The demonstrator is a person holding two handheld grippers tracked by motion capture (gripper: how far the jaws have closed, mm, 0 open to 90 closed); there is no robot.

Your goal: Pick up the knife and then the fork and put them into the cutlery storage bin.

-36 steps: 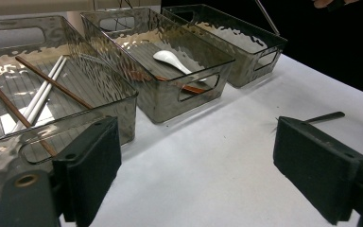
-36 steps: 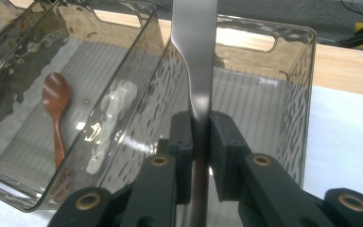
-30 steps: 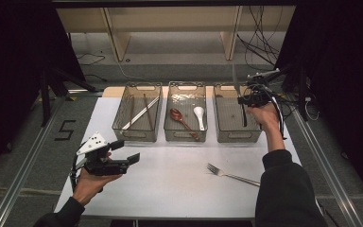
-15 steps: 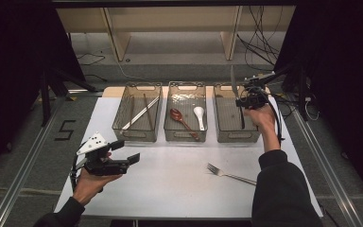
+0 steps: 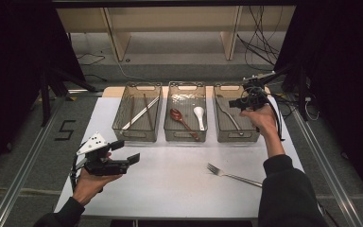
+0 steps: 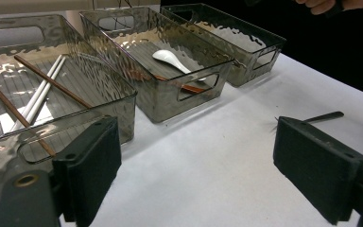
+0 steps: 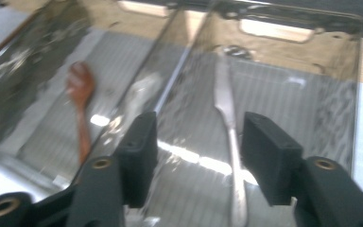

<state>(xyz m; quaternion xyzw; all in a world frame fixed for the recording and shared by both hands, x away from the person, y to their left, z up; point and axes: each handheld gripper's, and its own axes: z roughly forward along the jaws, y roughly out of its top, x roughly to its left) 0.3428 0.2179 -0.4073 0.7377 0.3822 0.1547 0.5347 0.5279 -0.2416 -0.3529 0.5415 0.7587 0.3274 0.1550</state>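
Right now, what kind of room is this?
Probably a test lab, not a kitchen: a white table on metal rails, loose cables behind, and cutlery sorted into clear bins.

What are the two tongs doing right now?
Left tongs: open, holding nothing.
Right tongs: just opened, empty, over the metal utensil.

- Table (image 5: 179,184): plain white.
- Three bins (image 5: 185,94): smoky grey, see-through, with a rippled sheen and ribbed floors.
- Left bin: brown chopsticks (image 6: 52,81) and white ones (image 6: 40,94).
- Middle bin: white spoon (image 5: 199,113) and reddish-brown spoon (image 5: 178,116).
- Right bin: silver utensil (image 7: 227,113), blurred, perhaps a knife.
- Fork (image 5: 231,175): silver.
- Claws (image 6: 208,165) (image 7: 201,142): matte black.
- Floor mark "5" (image 5: 65,129): black.
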